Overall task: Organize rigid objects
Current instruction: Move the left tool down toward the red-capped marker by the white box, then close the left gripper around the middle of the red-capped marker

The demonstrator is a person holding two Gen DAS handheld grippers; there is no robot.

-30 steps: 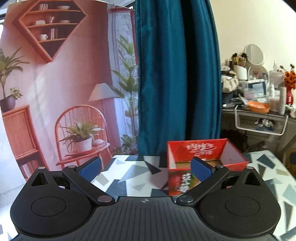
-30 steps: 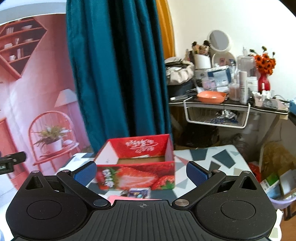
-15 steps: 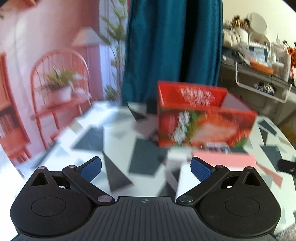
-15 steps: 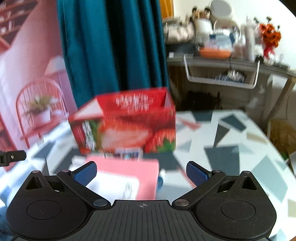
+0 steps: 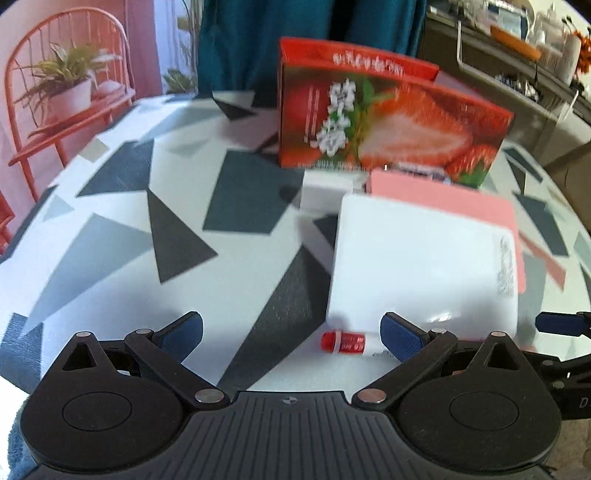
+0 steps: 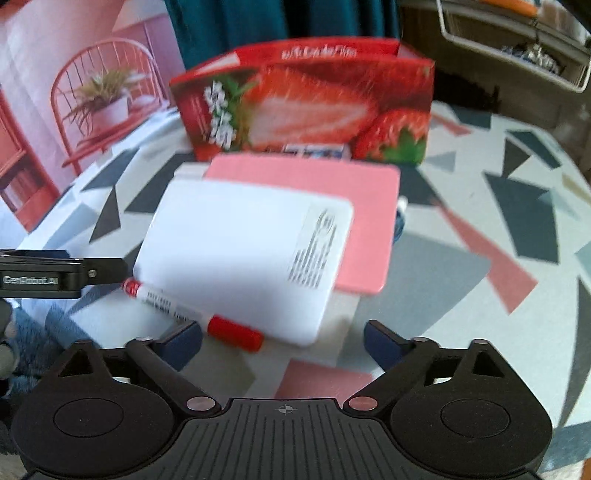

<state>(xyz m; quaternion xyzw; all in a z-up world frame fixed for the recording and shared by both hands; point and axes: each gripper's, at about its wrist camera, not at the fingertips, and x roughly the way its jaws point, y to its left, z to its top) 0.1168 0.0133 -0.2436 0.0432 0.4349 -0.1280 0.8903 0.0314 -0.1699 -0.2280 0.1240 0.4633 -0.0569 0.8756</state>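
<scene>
A red strawberry-print box (image 5: 388, 122) (image 6: 306, 107) stands open-topped at the back of the patterned table (image 5: 110, 221) (image 6: 480, 221). In front of it a white flat box (image 5: 417, 266) (image 6: 236, 251) lies on a pink flat box (image 5: 443, 195) (image 6: 306, 177). A red-capped marker (image 5: 343, 341) (image 6: 162, 299) lies along the white box's near edge. My left gripper (image 5: 291, 334) is open just above the table, the marker's end by its right finger. My right gripper (image 6: 284, 341) is closing slowly. The marker's cap and the white box's corner lie between its jaws, and the pads touch nothing.
A small white box (image 5: 325, 192) sits left of the pink one, and a small blue-purple pack (image 5: 421, 171) (image 6: 314, 150) lies against the red box. A teal curtain (image 5: 314, 22) and a cluttered shelf (image 5: 517, 44) stand behind. The table's right half holds nothing.
Both grippers have dropped and tipped down, so the views went from curtain and wall to the table top. The stacked boxes and marker are now close. The right jaws have narrowed a little.
</scene>
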